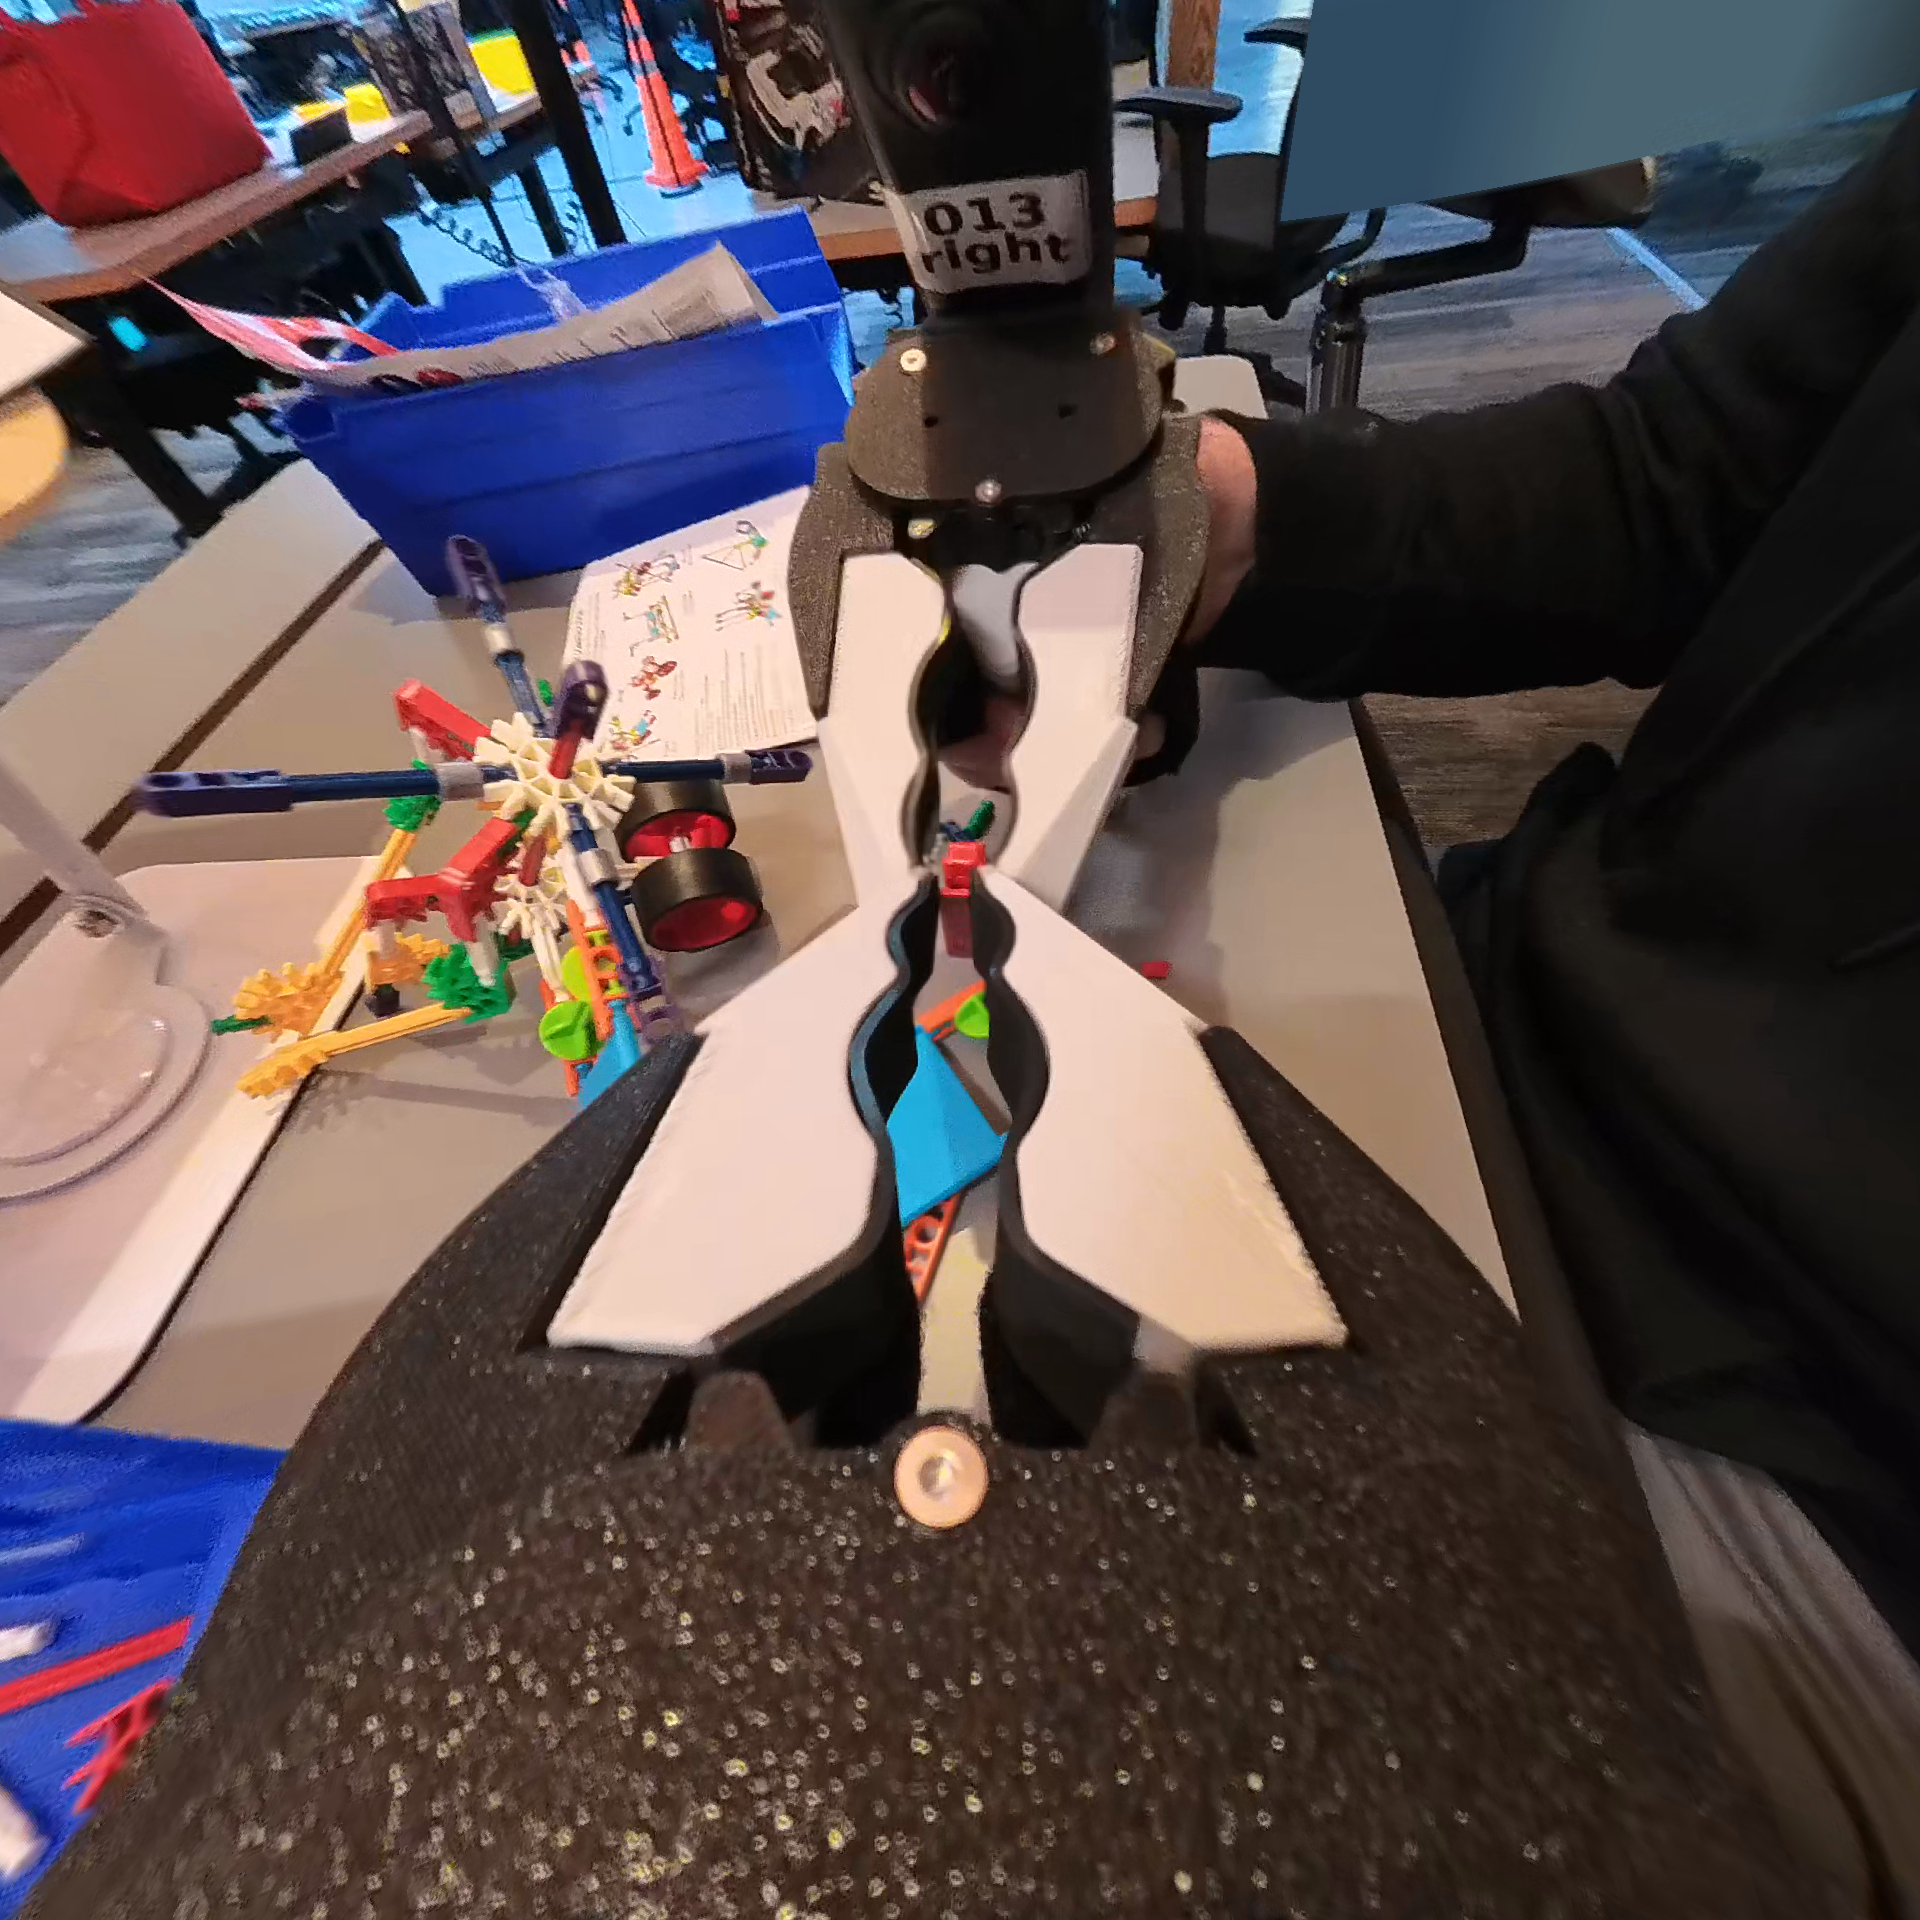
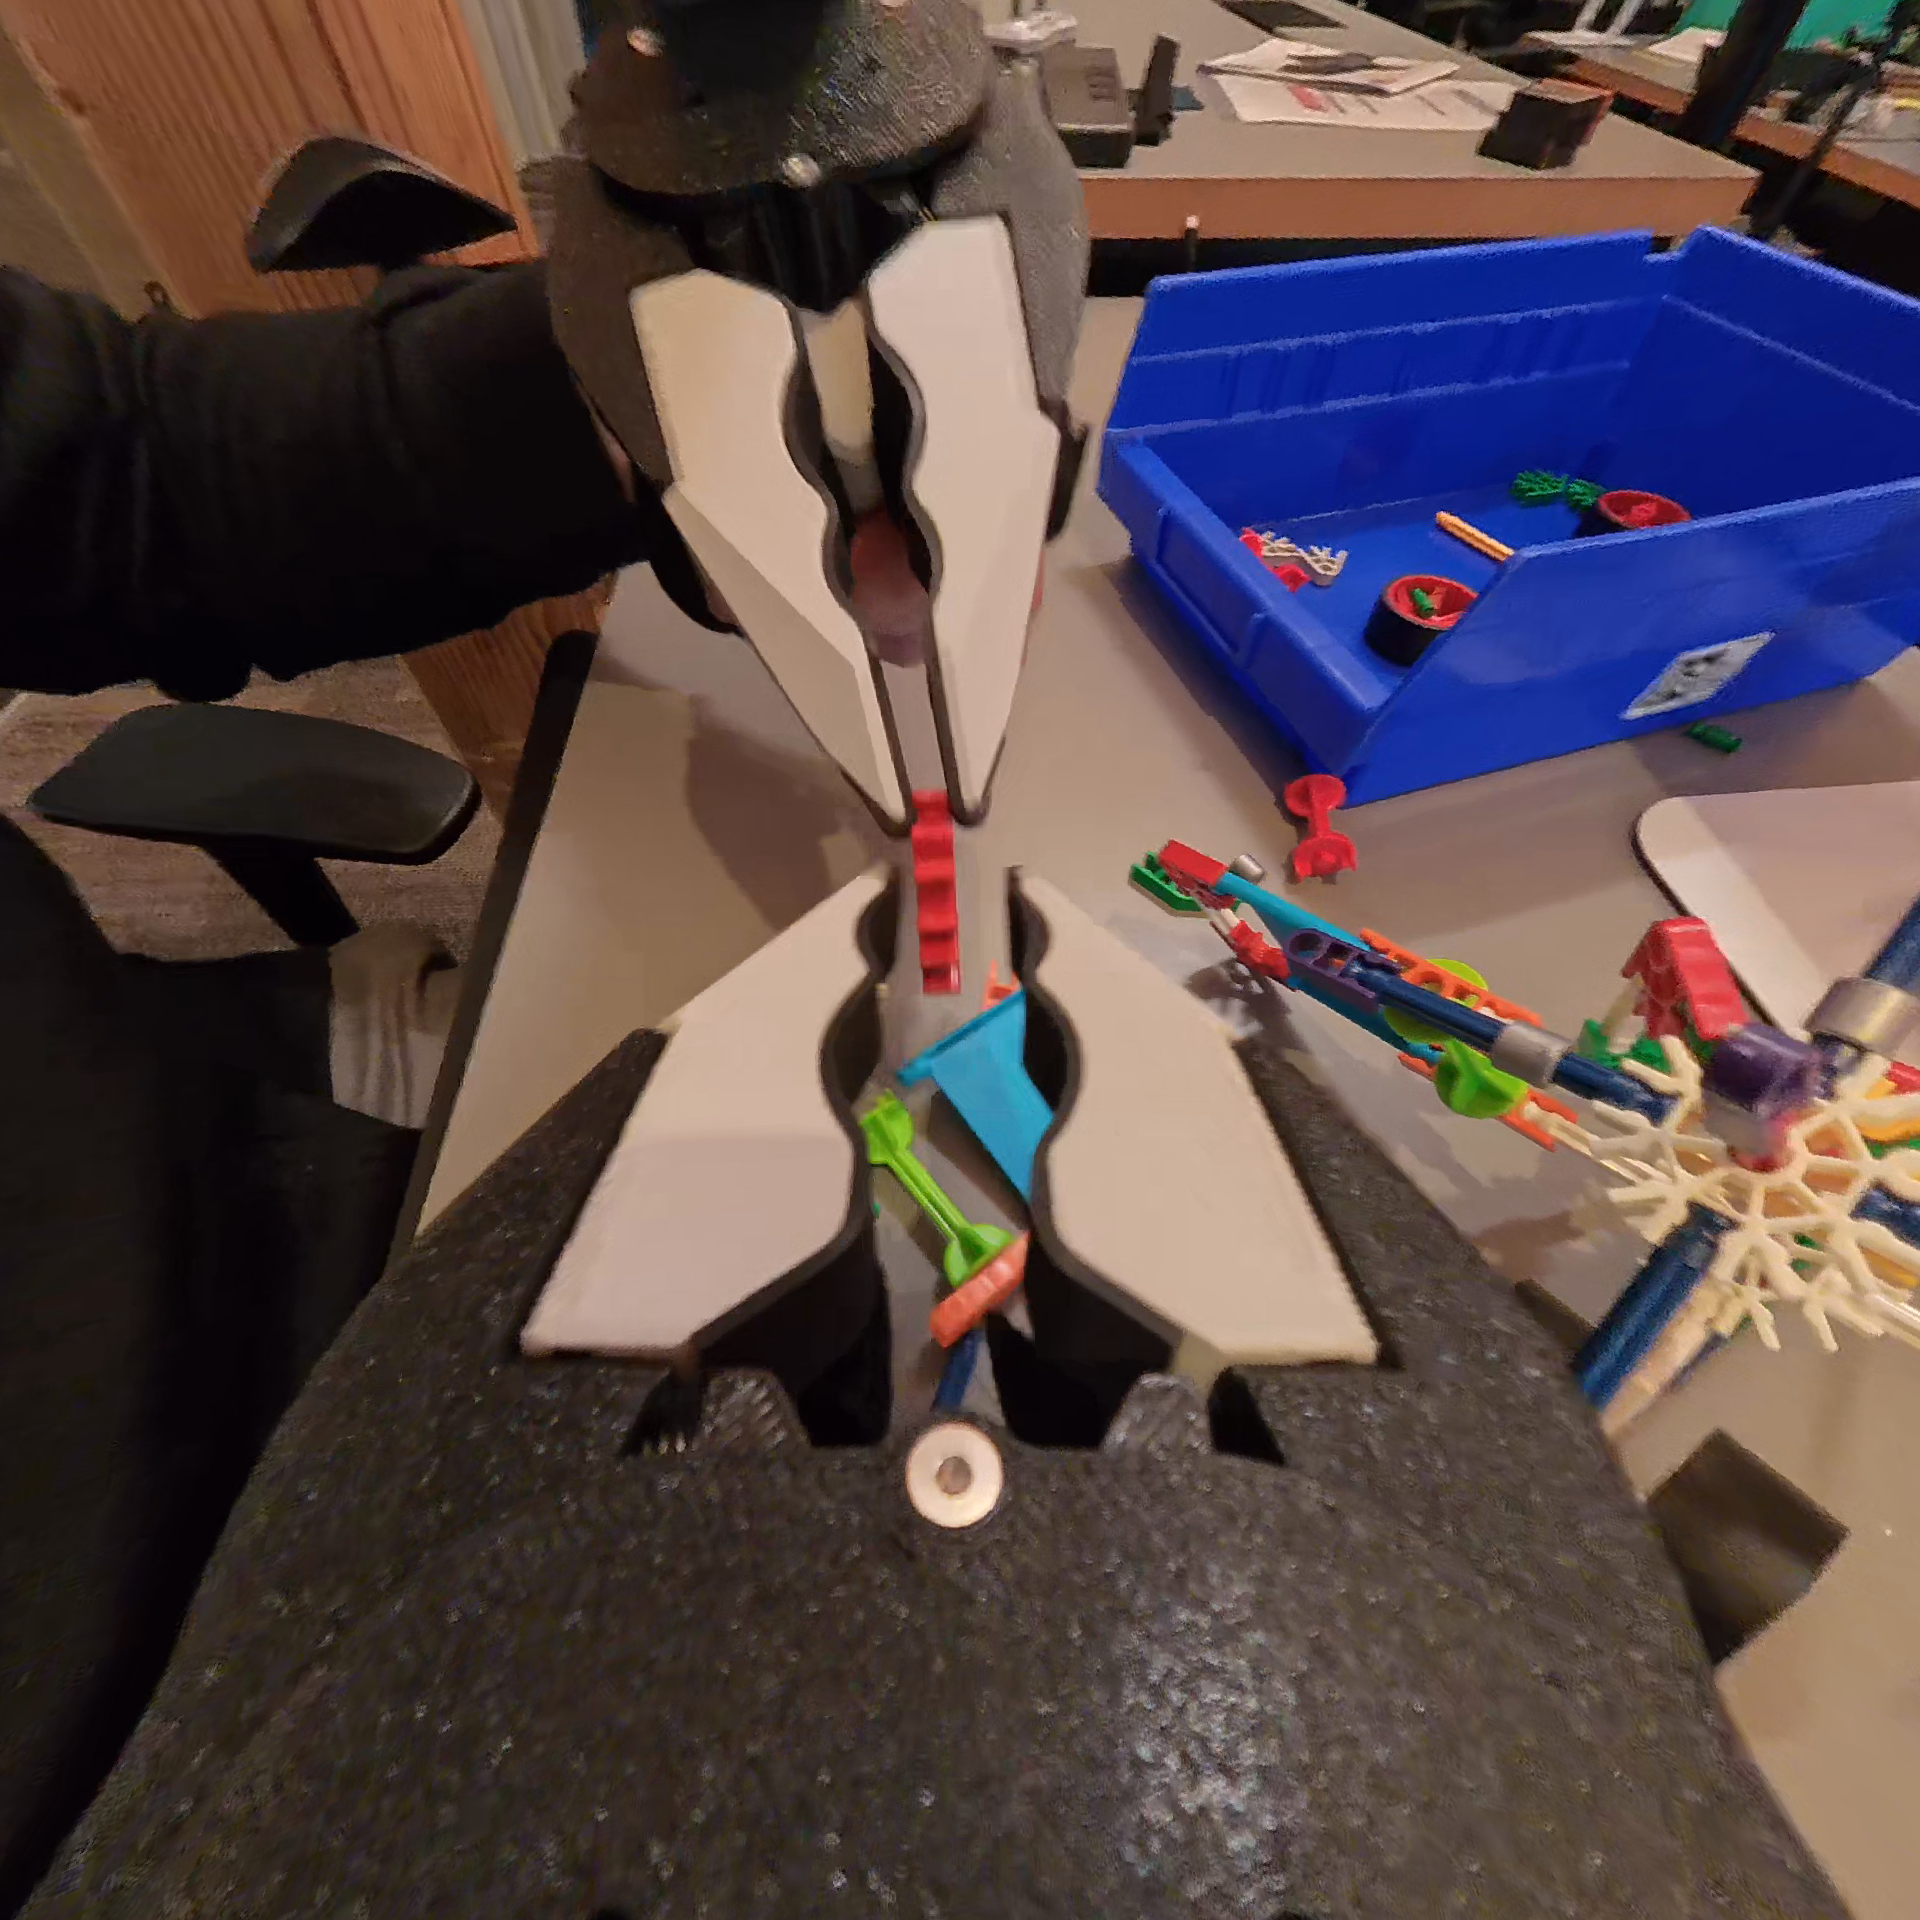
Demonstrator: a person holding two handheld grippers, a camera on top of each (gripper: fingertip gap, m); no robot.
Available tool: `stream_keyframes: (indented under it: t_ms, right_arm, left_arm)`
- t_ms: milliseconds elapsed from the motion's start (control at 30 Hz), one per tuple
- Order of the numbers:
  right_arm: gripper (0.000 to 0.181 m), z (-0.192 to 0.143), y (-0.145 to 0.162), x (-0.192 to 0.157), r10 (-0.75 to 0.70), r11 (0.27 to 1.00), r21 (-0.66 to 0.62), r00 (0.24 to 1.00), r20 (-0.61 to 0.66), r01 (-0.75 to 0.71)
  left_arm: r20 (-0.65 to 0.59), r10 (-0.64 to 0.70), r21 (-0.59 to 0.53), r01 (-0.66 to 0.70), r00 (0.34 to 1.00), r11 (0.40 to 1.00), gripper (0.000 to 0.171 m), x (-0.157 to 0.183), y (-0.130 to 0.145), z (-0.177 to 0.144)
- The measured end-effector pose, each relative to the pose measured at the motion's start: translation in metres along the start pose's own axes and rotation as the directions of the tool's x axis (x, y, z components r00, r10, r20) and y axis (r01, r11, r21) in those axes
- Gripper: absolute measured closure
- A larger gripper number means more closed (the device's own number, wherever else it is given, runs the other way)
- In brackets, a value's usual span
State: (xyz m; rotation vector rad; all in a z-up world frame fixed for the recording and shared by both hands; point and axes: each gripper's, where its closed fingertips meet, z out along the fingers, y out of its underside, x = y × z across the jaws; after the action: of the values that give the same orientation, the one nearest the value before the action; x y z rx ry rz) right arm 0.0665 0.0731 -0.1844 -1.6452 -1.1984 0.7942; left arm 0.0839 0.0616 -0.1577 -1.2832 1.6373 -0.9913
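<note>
Gripping: the left gripper (image 1: 951,891) is pinched narrow on one end of a red toothed connector (image 2: 935,904), held above the counter (image 2: 707,748).
Right gripper: the right gripper (image 2: 954,883) meets it tip to tip, slightly parted; the connector's other end sits in the gap, apparently unclamped.
Assembled: a colourful rod-and-hub model (image 1: 551,790) with two black wheels (image 1: 696,883) stands just beside the grippers.
Loose: a blue panel (image 2: 977,1091) and a green rod (image 2: 925,1184) lie beneath them.
Left wrist view only: an instruction sheet (image 1: 707,644) behind the model.
Right wrist view only: a blue bin (image 2: 1455,665) holding a few spare pieces.
</note>
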Motion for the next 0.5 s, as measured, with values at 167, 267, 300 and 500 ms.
stream_keyframes:
  t_ms: [167, 267, 300, 500]
  right_arm:
    - [0.143, -0.006, 0.01, 0.011, -0.001, 1.0, -0.026, 0.999, -0.055, 0.0]
    - [0.143, -0.01, 0.012, 0.014, -0.001, 1.0, -0.028, 0.998, -0.07, -0.001]
    - [0.143, -0.011, 0.011, 0.016, -0.001, 1.0, -0.023, 0.997, -0.074, -0.001]
    - [0.144, -0.017, 0.015, 0.019, -0.002, 1.0, -0.027, 0.996, -0.089, -0.001]
  left_arm:
    - [0.24, 0.019, -0.005, -0.018, 0.971, 1.0, 0.168, -0.056, -0.01, -0.05]
    - [0.48, 0.031, -0.132, 0.037, 0.877, 0.991, 0.168, -0.12, 0.012, -0.099]
    - [0.516, -0.003, -0.152, 0.095, 0.857, 0.984, 0.168, -0.135, 0.025, -0.109]
    - [0.66, 0.087, -0.321, 0.175, 0.746, 0.931, 0.116, -0.163, 0.07, -0.12]
